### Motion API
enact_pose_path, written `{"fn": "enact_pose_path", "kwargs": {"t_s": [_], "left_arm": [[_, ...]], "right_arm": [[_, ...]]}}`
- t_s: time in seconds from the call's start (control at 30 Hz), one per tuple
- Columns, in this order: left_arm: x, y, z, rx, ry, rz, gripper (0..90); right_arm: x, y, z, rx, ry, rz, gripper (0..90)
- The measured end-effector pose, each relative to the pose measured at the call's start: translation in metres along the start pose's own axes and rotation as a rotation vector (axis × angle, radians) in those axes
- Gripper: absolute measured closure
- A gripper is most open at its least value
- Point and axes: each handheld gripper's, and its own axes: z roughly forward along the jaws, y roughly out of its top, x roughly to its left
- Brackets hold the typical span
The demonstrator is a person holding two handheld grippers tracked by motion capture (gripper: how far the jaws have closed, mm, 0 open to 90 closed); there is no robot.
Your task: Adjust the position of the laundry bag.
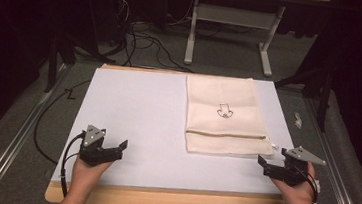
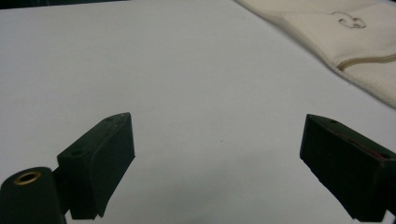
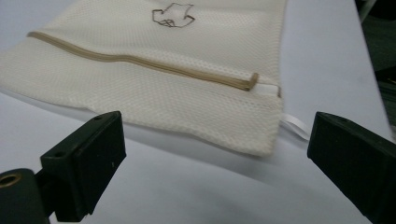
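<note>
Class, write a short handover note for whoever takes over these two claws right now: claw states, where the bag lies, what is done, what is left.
Left claw: open, holding nothing, over the bare white sheet, well left of the bag.
Right claw: open, holding nothing, just short of the bag's near right corner.
Bag: cream mesh, lies flat on the right half of the sheet, zip shut, pull at the right end.
Done: nothing yet.
Left: probably grip the bag.
</note>
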Motion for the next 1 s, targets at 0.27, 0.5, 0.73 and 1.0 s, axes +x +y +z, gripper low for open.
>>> {"fn": "enact_pose_path", "kwargs": {"t_s": [0.27,0.5,0.73,1.0], "left_arm": [[-0.007,0.004,0.000,-0.007,-0.054,-0.005,11.2],[-0.012,0.006,-0.002,0.001,-0.095,-0.022,14.3],[-0.015,0.006,-0.002,0.003,-0.094,-0.006,15.8],[-0.014,0.003,-0.001,-0.003,-0.092,-0.007,15.6]], "right_arm": [[0.036,0.018,0.027,0.013,0.098,-0.007,10.6],[0.069,0.031,0.061,0.067,0.141,-0.099,16.3],[0.104,0.044,0.105,0.127,0.181,-0.134,15.3],[0.130,0.041,0.120,0.205,0.206,-0.180,15.4]]}}
